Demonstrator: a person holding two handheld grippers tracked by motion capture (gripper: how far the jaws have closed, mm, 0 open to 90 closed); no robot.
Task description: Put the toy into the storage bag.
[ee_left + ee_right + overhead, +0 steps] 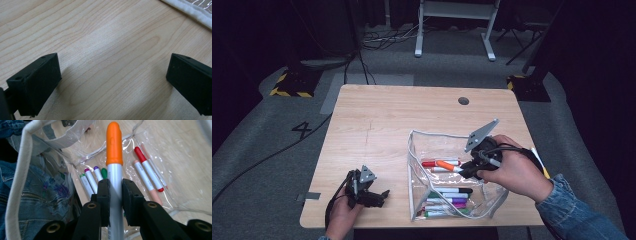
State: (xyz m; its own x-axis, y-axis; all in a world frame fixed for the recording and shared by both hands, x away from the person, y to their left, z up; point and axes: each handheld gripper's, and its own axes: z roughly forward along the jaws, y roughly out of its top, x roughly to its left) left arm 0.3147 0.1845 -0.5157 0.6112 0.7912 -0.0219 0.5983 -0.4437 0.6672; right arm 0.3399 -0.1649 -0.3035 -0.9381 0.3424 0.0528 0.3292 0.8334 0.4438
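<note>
Orange-capped white marker [114, 170] stands clamped in right hand-held gripper [115, 192].

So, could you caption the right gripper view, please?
Right gripper clamps an orange-capped marker above the clear pouch.

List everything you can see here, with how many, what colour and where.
table: one, light wood, centre.
pouch: one, clear with white trim, open on the table's right half.
orange marker: one, orange cap, white barrel, clamped in the right claw over the pouch.
markers in pouch: several; red, peach, green, purple, black caps, lying flat.
yellow-tipped item: one, behind the right hand; too hidden to identify.
left claw: black, open, on the table's near left.
right claw: black, shut on the orange marker.
</note>
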